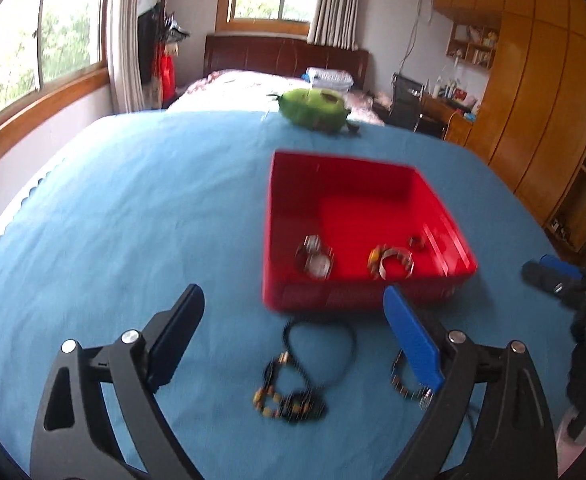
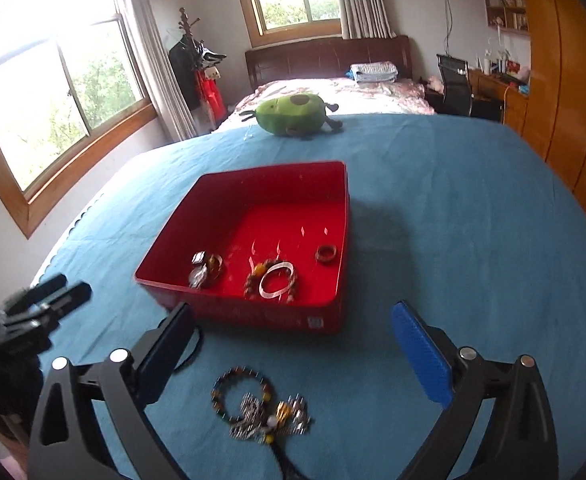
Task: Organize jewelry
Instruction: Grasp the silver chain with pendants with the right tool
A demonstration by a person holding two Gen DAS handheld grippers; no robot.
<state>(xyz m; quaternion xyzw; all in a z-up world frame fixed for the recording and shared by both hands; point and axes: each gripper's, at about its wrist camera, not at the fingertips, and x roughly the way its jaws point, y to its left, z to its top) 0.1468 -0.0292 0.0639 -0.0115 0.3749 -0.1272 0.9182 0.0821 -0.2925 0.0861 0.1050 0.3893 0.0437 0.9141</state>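
Observation:
A red box [image 1: 285, 216] sits on the blue cloth and holds a watch [image 1: 316, 259], a beaded bracelet with a silver bangle [image 1: 393, 263] and a dark ring [image 1: 416, 242]. The box also shows in the right wrist view [image 2: 165, 248]. My left gripper [image 1: 293, 336] is open and empty above a black cord necklace with beads [image 1: 293, 392]; a dark bead bracelet [image 1: 403, 384] lies partly behind its blue finger. My right gripper [image 2: 289, 344] is open and empty above a bead bracelet with metal charms [image 2: 253, 408].
A green avocado plush [image 2: 293, 114] lies at the far edge of the blue cloth [image 2: 473, 240]. A bed, desk, chair and wooden wardrobe stand beyond. The other gripper shows at the right edge of the left wrist view [image 1: 553, 276] and at the left edge of the right wrist view [image 2: 49, 292].

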